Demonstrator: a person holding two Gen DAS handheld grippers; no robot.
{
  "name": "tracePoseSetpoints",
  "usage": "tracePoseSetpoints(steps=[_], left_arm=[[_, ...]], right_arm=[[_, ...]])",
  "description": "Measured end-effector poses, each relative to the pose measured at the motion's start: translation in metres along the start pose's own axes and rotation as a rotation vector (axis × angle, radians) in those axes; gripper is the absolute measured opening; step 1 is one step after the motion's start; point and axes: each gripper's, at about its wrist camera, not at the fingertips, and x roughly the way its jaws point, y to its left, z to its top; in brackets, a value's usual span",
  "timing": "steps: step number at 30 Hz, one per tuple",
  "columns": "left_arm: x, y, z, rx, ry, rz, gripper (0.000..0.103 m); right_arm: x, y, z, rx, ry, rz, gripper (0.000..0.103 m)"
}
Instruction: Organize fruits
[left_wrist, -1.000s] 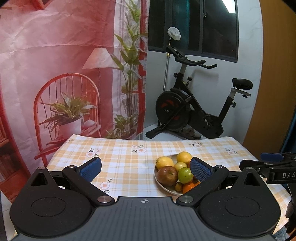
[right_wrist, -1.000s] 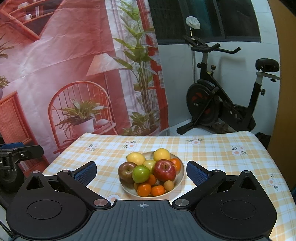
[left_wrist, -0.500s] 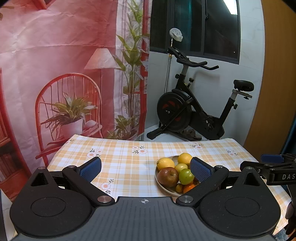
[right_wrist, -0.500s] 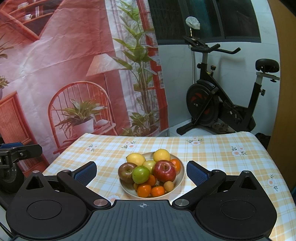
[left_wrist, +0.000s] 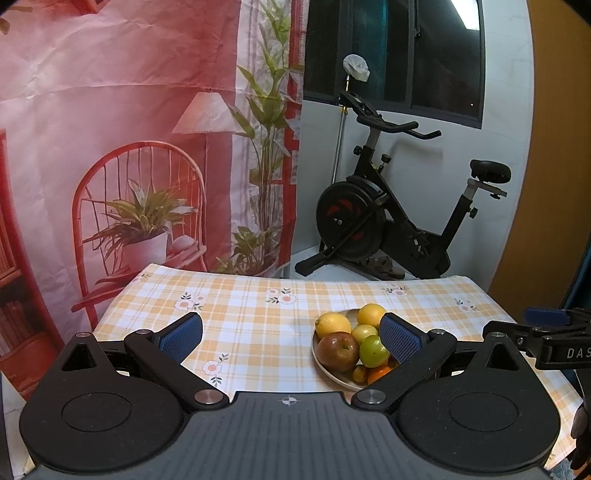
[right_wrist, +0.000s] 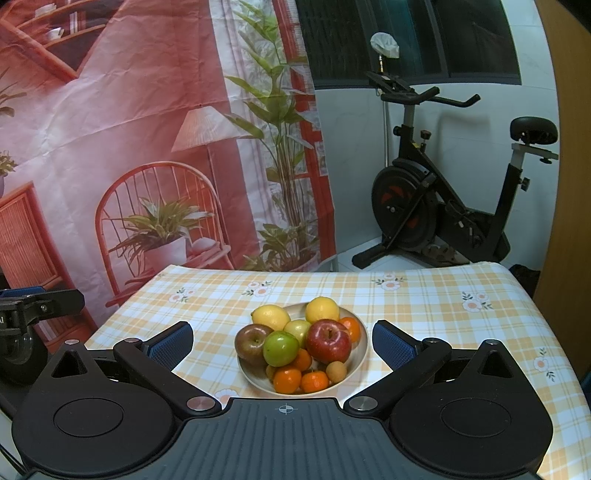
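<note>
A white bowl (right_wrist: 360, 345) piled with fruit sits mid-table on the checked cloth. In it are a red apple (right_wrist: 328, 340), a darker apple (right_wrist: 252, 339), a green apple (right_wrist: 280, 348), two lemons (right_wrist: 270, 317), several small oranges (right_wrist: 287, 379) and a small tan fruit (right_wrist: 336, 371). My right gripper (right_wrist: 282, 345) hangs open in front of the bowl, which shows between its fingers. My left gripper (left_wrist: 291, 338) is open too, off to the bowl's (left_wrist: 317, 360) left; its right finger (left_wrist: 400, 338) hides part of the fruit. Neither holds anything.
The table (right_wrist: 443, 306) wears an orange-and-white checked cloth with flower prints. Behind it hang a printed red backdrop (right_wrist: 110, 129) and stands an exercise bike (right_wrist: 436, 206). The other gripper shows at the right edge (left_wrist: 550, 338) of the left wrist view and at the left edge (right_wrist: 33, 306) of the right wrist view.
The left wrist view has drifted slightly, so the bowl sits a little further right and lower between its fingers. The right gripper has hardly moved. Both stay open.
</note>
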Motion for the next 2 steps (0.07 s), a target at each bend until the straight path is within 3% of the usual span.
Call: tracePoseSetpoints(steps=[2], left_arm=[[0.001,0.0006,-0.0003,-0.004,0.001,0.001,0.103]], right_arm=[[0.0007,-0.001,0.0003,0.003,0.003,0.0,0.103]])
